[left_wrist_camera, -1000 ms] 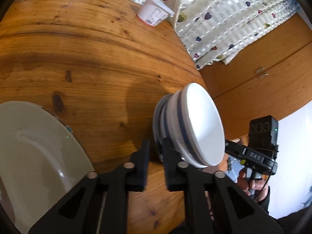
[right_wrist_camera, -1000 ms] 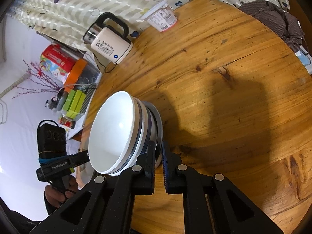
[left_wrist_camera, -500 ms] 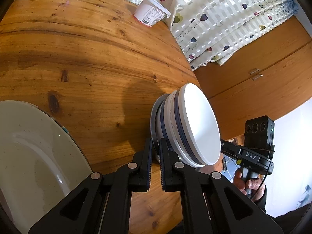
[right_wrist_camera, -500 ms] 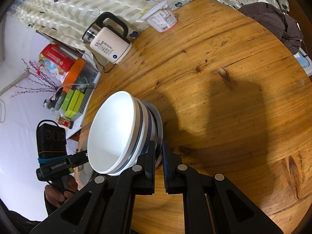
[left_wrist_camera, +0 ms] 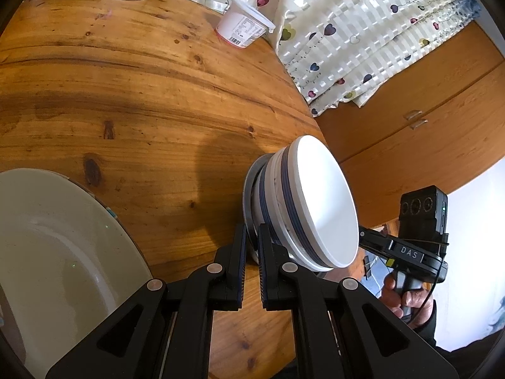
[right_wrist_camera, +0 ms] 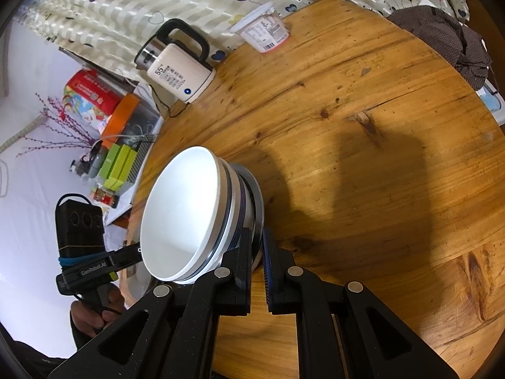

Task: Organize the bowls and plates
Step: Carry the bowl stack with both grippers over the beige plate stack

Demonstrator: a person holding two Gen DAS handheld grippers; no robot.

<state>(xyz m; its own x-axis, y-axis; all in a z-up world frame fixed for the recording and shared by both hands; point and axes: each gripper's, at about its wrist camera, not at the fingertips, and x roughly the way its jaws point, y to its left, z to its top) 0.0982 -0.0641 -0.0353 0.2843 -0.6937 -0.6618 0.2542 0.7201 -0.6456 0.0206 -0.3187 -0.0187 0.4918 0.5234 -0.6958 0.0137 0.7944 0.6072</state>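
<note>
- The left gripper (left_wrist_camera: 251,243) is clamped on the rim of the grey plate (left_wrist_camera: 249,189) beneath the stacked bowls (left_wrist_camera: 318,202), which rise at its one o'clock.
- The right gripper (right_wrist_camera: 258,246) pinches the same plate's opposite rim; the bowls sit at its eleven o'clock.
- The stack stands near the wooden table (right_wrist_camera: 363,158) edge.
- A large pale plate (left_wrist_camera: 56,252) lies at the left gripper's nine o'clock.

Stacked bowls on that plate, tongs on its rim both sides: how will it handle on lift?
Probably rigid and breakable: the bowls look like glazed ceramic. Likely heavy for this hold: left tongs and right tongs pinch the plate only by its rim. The bowls merely nest on the plate, so tilting may slide them.
</note>
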